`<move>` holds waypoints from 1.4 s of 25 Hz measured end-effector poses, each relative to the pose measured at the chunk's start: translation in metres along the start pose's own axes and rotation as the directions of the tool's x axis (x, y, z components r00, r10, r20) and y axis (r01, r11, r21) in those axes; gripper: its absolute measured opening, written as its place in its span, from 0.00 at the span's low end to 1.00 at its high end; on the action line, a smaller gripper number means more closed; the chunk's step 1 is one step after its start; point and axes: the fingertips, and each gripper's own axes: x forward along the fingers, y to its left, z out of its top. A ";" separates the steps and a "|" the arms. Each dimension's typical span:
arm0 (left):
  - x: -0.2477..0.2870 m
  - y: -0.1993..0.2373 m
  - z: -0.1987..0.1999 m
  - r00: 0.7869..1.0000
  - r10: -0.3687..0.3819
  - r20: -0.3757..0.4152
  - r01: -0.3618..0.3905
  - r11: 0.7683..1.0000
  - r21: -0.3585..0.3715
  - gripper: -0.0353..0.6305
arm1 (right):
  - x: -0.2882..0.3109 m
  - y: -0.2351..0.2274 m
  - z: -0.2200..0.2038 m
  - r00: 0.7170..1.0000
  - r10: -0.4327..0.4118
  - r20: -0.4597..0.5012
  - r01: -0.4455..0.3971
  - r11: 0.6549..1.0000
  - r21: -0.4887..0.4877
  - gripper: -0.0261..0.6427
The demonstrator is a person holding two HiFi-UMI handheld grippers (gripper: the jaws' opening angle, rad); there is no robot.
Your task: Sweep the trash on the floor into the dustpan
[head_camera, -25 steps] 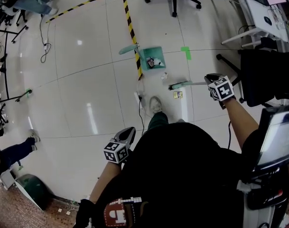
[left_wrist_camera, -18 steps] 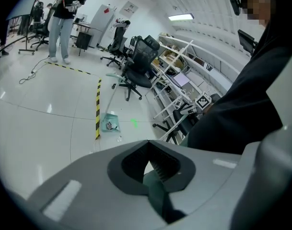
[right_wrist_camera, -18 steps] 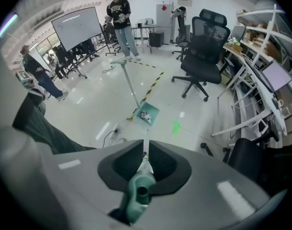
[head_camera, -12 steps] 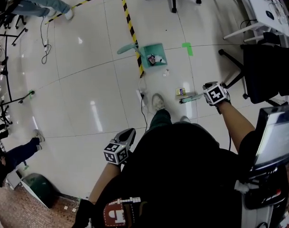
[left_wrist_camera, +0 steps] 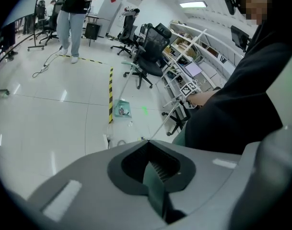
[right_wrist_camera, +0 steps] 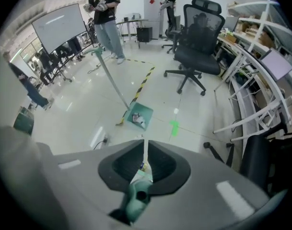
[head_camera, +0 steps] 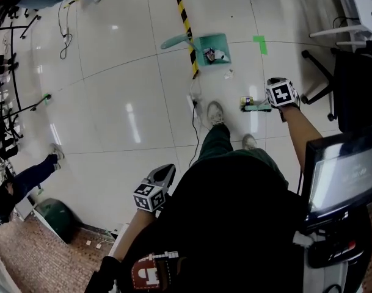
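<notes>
Fingers (right_wrist_camera: 83,176) of the R gripper (right_wrist_camera: 145,140) are clamped on the teal broom grip (right_wrist_camera: 136,198); its pale shaft (right_wrist_camera: 145,153) is run down betw. the tips toward the floor. L gripper (left_wrist_camera: 146,140) fingers (left_wrist_camera: 78,186) are pressed together w/ a thin dark-green strip (left_wrist_camera: 156,188) pinched betw. them; what it belongs to cannot be made out.

In head view the broom head (head_camera: 257,107) is set just beside a small yellow packet (head_camera: 247,101). A white scrap (head_camera: 228,74) lies betw. that and the green dustpan (head_camera: 204,40), where some trash (head_camera: 212,55) is already held. Step judged: packet to be swept fwd, approx. mid-task.

Risks:
- Dustpan is unheld, so it could be shoved or tipped if struck by the bristles.
- Packet could be skated past the pan's side if the stroke is angled off.
- Floor cable (head_camera: 195,133) near the shoe (head_camera: 215,112) could be caught underfoot.
</notes>
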 end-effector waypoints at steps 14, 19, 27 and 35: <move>0.007 0.014 0.006 0.999 -0.021 0.036 0.020 1.000 0.012 0.06 | -0.026 0.001 0.069 0.980 0.010 0.200 -0.015 1.000 0.025 0.08; 0.008 0.009 0.022 0.997 -0.042 0.057 0.040 0.999 0.024 0.06 | -0.056 -0.011 0.105 0.962 -0.007 0.274 0.007 1.000 -0.002 0.08; 0.012 0.005 0.029 0.995 -0.061 0.081 0.059 0.998 0.035 0.06 | -0.099 -0.001 0.113 0.963 0.036 0.269 -0.006 0.994 -0.111 0.08; 0.022 -0.013 0.035 0.995 -0.070 0.069 0.064 0.995 0.082 0.06 | -0.098 -0.022 0.026 0.955 -0.001 0.296 0.030 0.995 -0.096 0.09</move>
